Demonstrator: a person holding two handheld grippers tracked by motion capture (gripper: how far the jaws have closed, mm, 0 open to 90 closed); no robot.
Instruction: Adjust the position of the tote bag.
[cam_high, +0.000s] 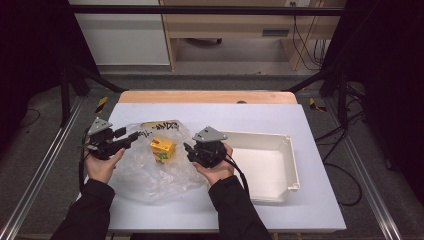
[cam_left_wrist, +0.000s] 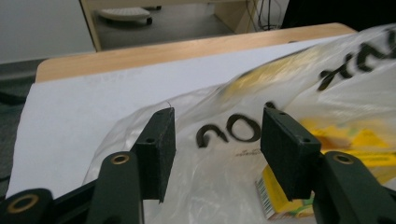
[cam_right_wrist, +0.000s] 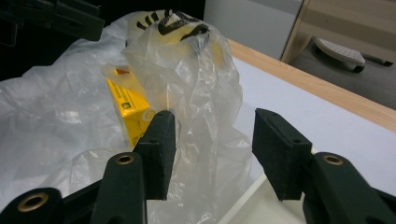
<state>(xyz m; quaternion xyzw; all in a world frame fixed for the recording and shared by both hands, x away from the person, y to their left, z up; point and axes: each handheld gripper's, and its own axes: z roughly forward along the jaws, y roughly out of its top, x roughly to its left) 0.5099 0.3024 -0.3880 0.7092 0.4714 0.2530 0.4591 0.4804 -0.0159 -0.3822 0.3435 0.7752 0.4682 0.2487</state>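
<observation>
The left tool (cam_high: 131, 138) is hovering at one side of a crumpled clear plastic bag (cam_high: 150, 172), and the right tool (cam_high: 188, 148) is hovering at the opposite side, so the bag is lying between the two on the white tabletop (cam_high: 310, 200). Both tools are standing released: their jaws are spread apart with nothing pressed between the pads. In the left gripper view, the bag's film, printed with black lettering, is showing through the gap between the jaws, just ahead of them, without being pinched. In the right gripper view, a raised fold of the bag (cam_right_wrist: 187, 84) is standing just ahead of the gap between the jaws, nearer the jaw at the left of that view; whether it is brushing that pad is hard to tell.

A small yellow carton (cam_high: 162, 149) is sitting inside the bag, roughly midway between the two tools and a little closer to the right one. In the left gripper view the carton (cam_left_wrist: 336, 140) is lying beyond the jaw at the right of that view. A shallow white tray (cam_high: 292, 165) is resting on the tabletop just behind the right tool, on the side away from the bag.
</observation>
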